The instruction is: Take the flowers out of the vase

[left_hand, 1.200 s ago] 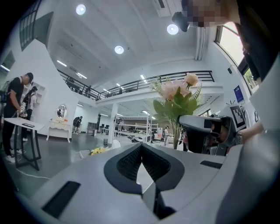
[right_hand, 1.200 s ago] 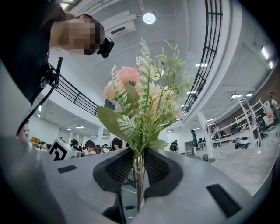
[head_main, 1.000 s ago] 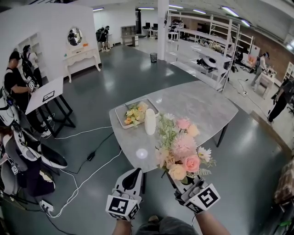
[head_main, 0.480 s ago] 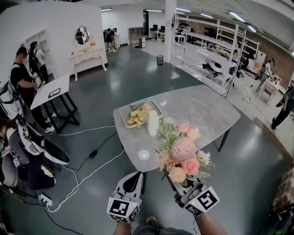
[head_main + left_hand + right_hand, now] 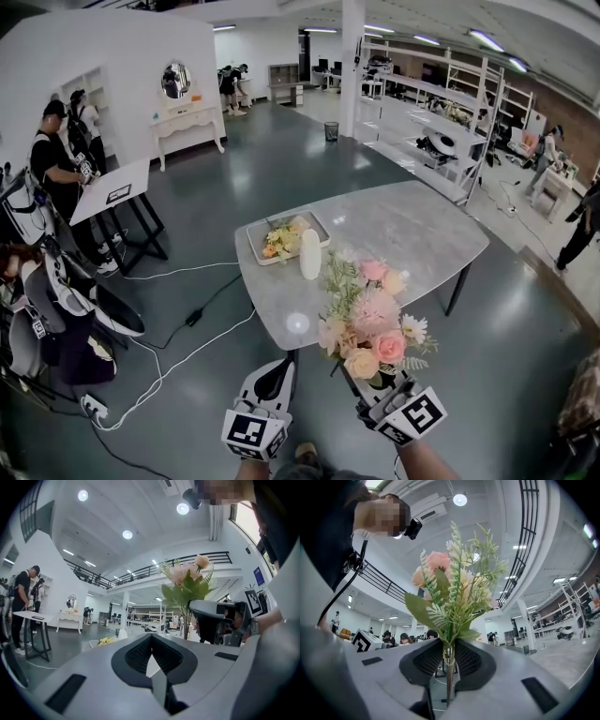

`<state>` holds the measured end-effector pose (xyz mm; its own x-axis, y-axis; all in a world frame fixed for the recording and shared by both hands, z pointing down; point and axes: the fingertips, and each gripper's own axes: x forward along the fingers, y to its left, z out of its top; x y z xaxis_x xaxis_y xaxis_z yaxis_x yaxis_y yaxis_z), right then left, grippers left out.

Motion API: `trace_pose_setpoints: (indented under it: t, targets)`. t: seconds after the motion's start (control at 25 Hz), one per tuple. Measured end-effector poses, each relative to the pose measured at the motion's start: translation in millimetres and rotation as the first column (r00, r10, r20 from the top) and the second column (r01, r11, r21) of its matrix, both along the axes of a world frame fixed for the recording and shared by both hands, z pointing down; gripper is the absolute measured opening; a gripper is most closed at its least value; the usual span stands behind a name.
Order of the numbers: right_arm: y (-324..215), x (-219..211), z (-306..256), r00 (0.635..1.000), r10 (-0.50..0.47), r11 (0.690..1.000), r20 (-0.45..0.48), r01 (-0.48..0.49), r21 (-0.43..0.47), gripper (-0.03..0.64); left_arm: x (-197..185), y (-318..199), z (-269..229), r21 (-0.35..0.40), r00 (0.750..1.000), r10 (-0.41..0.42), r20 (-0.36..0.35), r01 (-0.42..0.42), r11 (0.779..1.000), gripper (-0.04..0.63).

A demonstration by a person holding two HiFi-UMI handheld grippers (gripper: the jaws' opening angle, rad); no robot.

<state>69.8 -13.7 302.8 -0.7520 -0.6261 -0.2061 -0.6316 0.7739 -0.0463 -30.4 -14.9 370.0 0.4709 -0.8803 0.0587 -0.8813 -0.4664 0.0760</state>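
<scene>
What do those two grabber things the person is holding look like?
The left gripper and the right gripper look the same. Each has a light grey, wedge-shaped shell that narrows toward the tips. Each carries a white cube printed with black square markers. The insides of the jaws are lined with black ribbed pads.
</scene>
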Motion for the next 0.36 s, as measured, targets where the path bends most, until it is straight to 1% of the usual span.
trace_pose_setpoints:
  t: [0.36]
  targets:
    - [34.6,18.4,-5.6,1.0,-0.01,1.0,0.005,0.01,-0.004,0.086,14.6,35.5,-6.3,-0.002,1.0,-0.021,-0.002,0.021,1.0,0.014]
